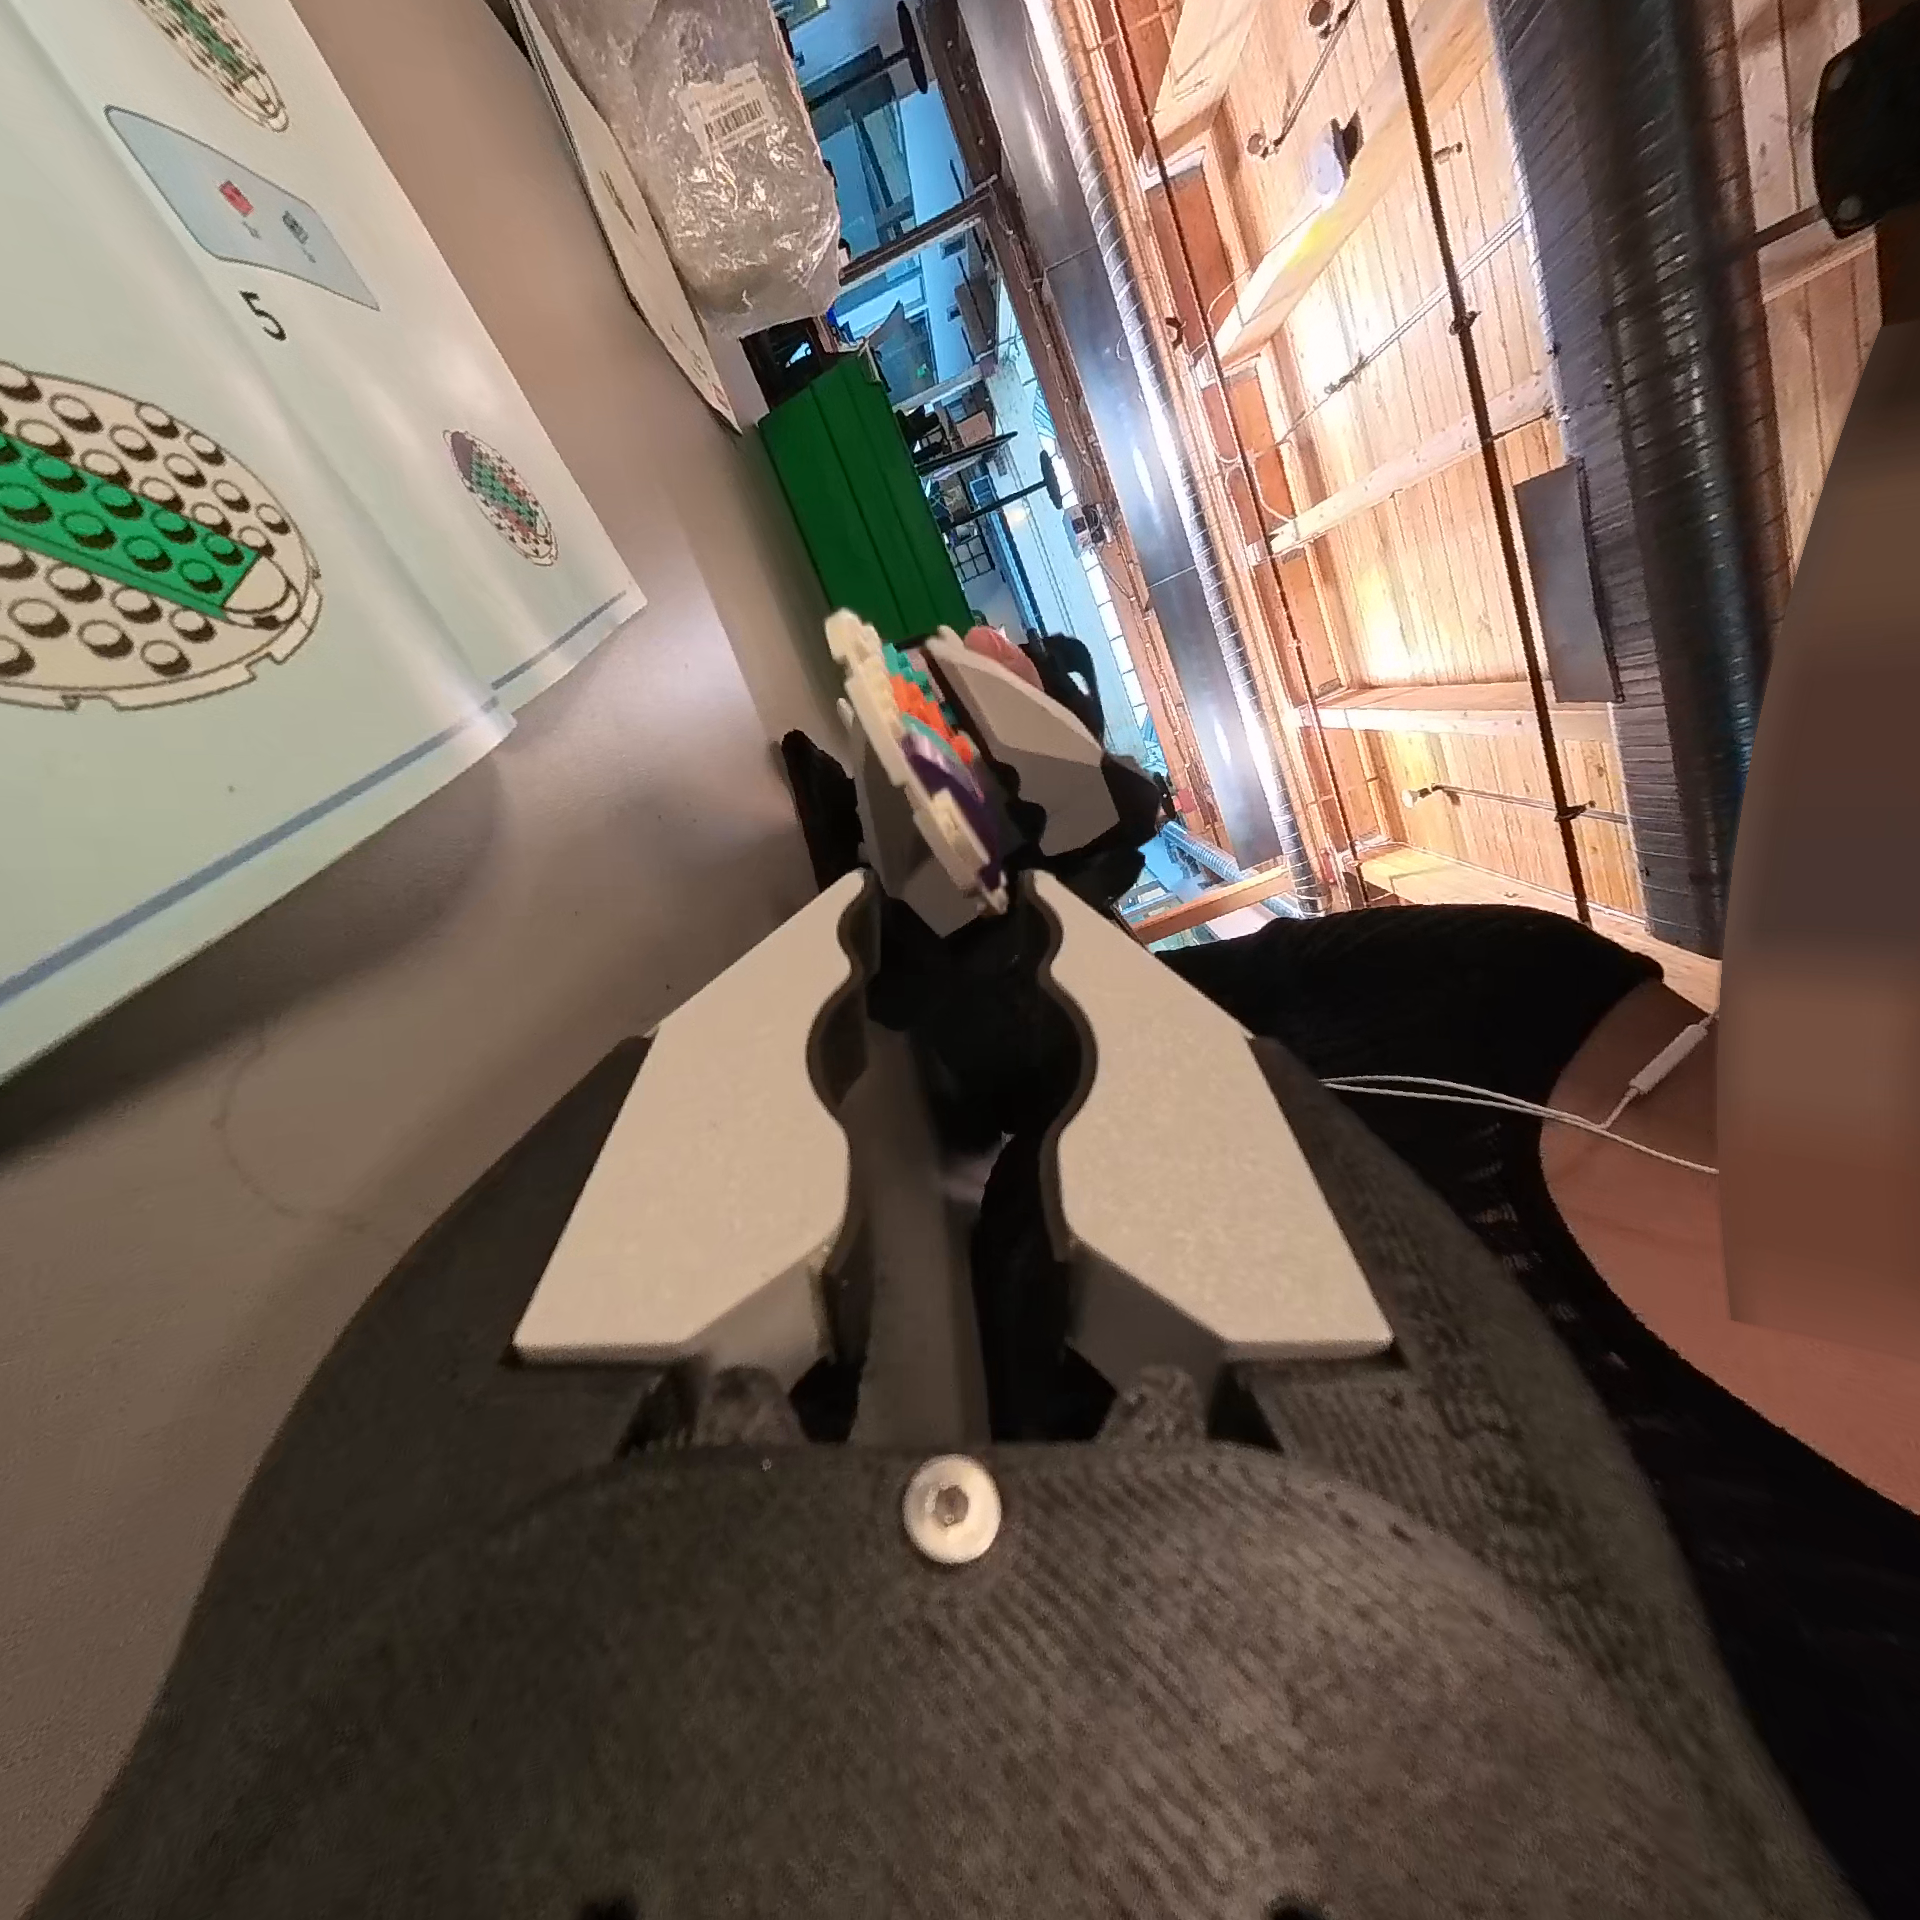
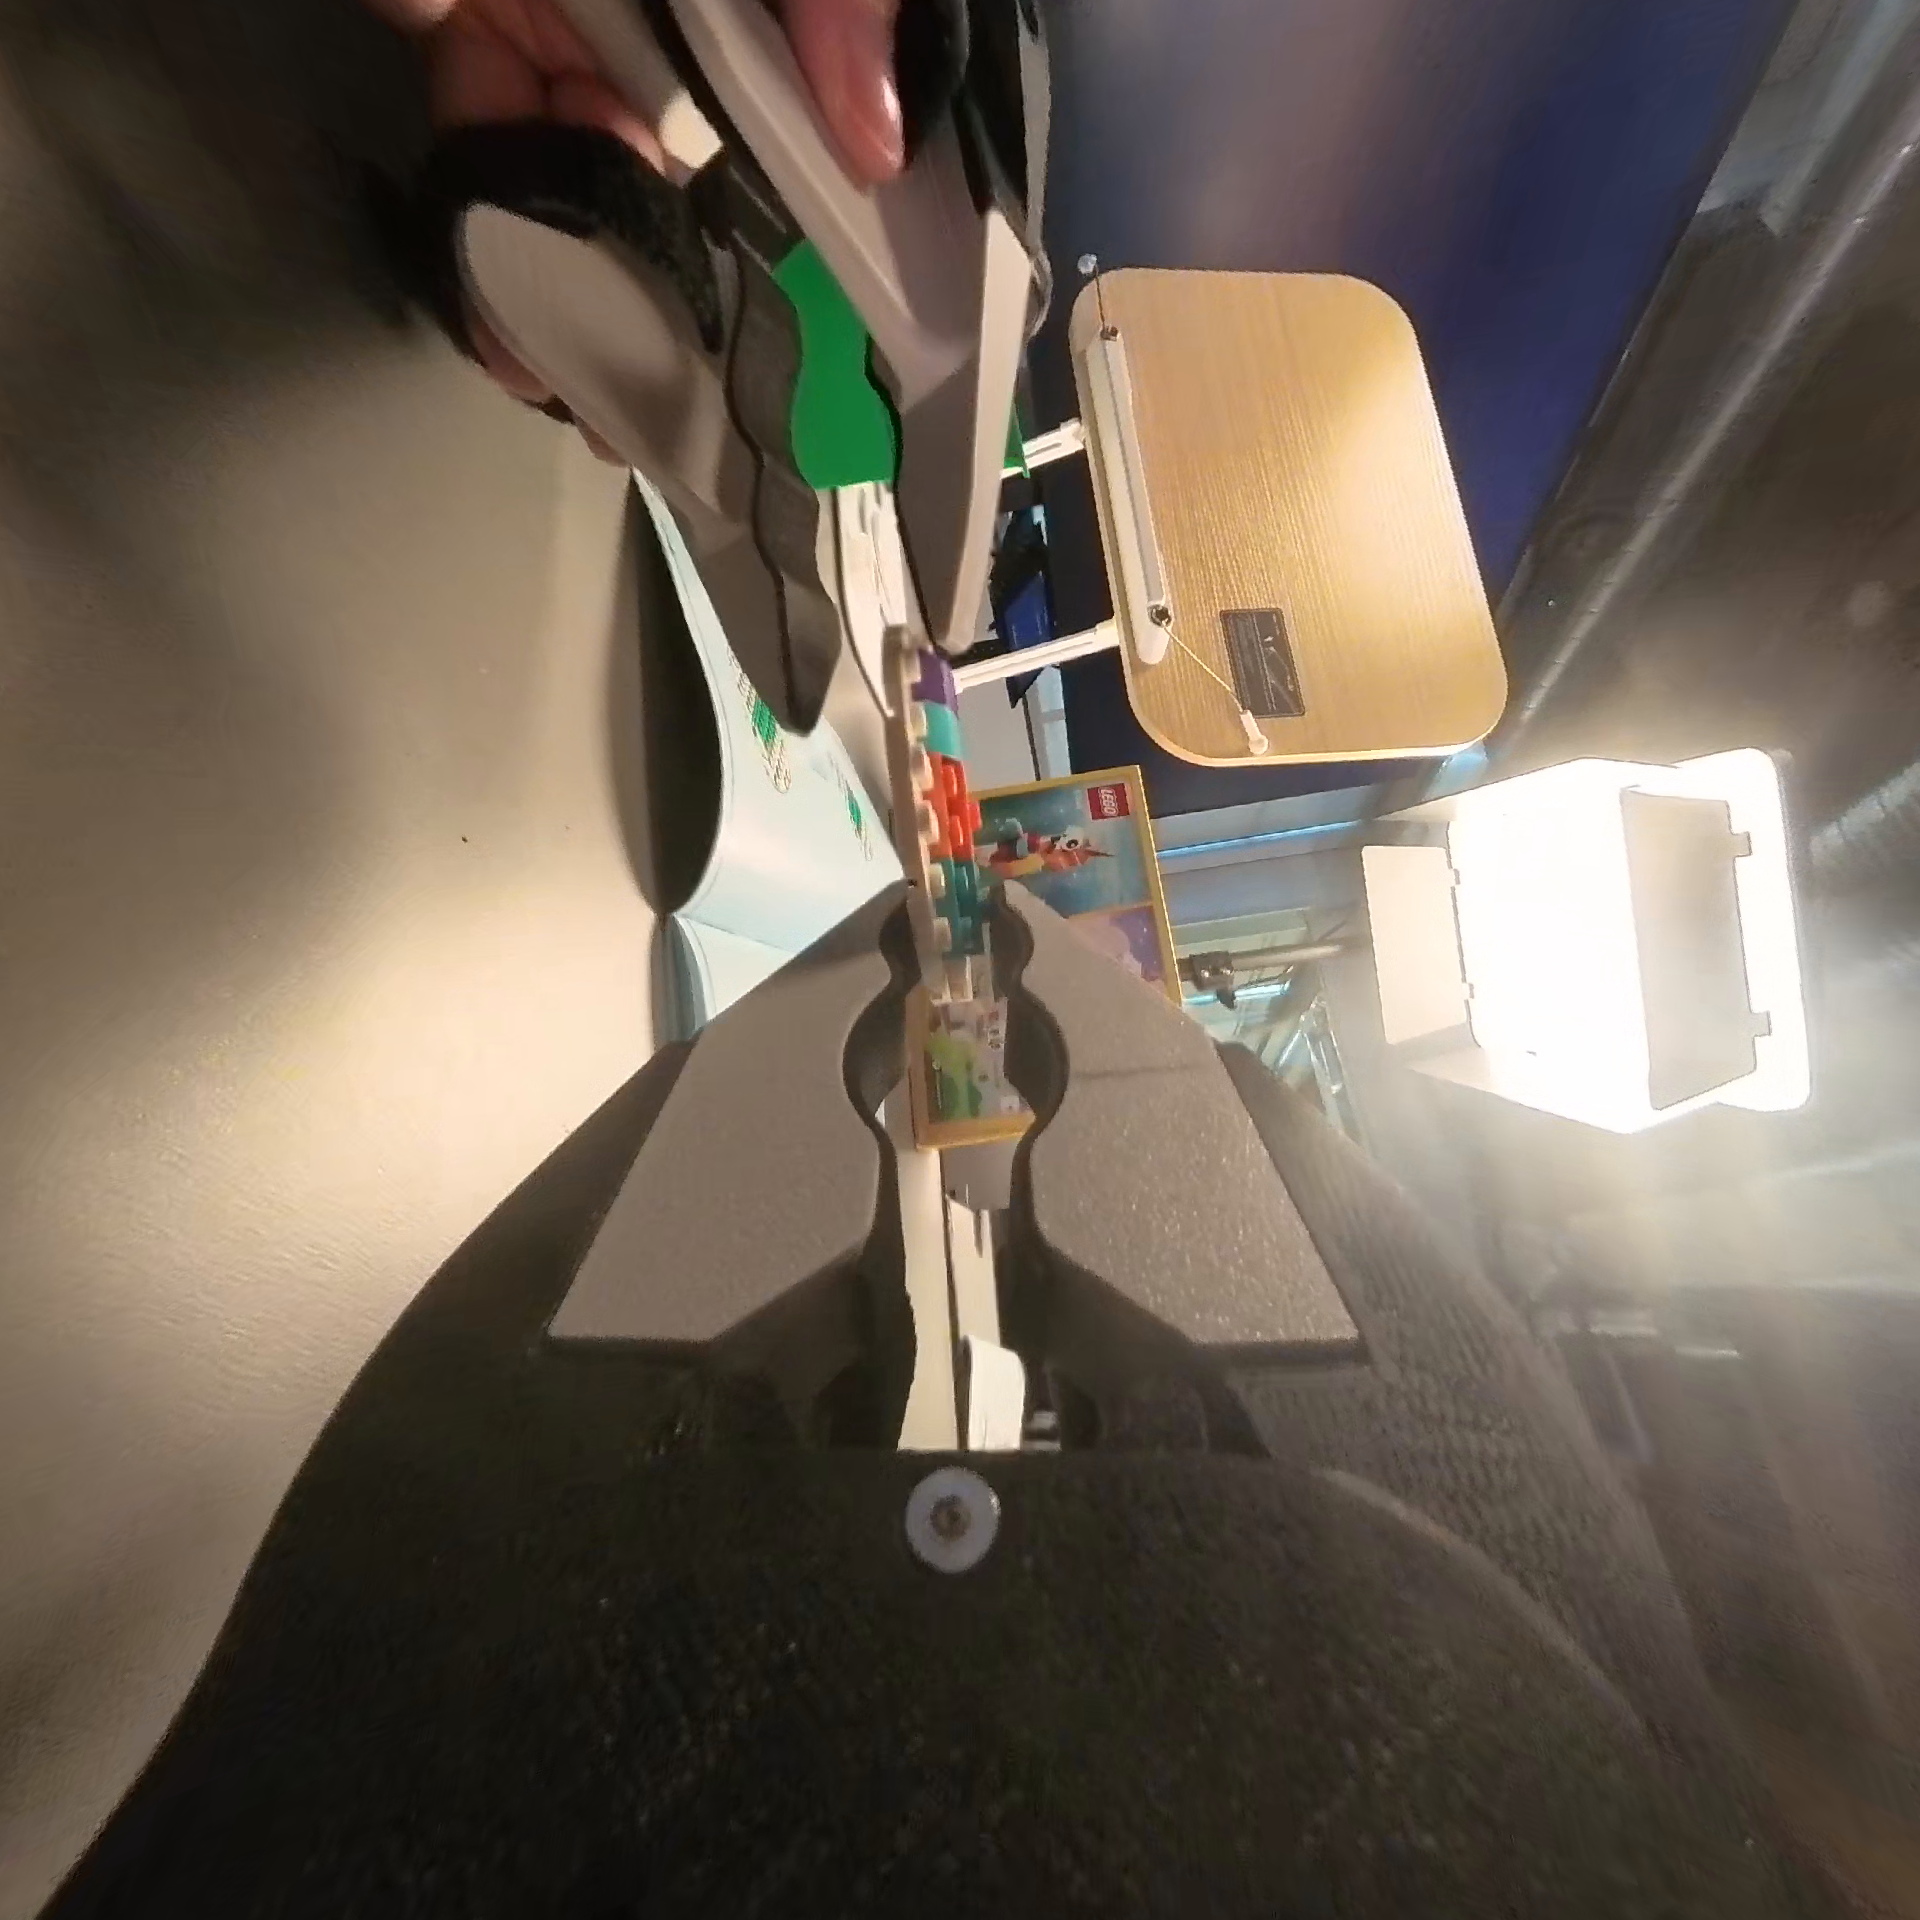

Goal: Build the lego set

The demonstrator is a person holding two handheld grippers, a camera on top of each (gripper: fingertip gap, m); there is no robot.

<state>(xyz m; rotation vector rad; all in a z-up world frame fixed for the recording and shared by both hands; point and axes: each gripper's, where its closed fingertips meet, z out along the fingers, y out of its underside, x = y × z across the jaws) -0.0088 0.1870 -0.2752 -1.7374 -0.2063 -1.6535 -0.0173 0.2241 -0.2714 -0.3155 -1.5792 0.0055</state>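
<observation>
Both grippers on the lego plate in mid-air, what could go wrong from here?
1. The round plate is pinched only at opposite rims by the left gripper and right gripper; uneven pull may twist it free.
2. The bricks on it could pop off under squeeze.
3. Motion blur suggests moving hands; a drop would hit the table.

You see a glossy plastic round studded lego plate (image 2: 914, 790), matt grey finely grained plastic gripper fingers (image 1: 727, 1122), a smooth glossy paper instruction booklet (image 1: 208, 644) and a wood-grain lap tray (image 2: 1299, 499).
</observation>
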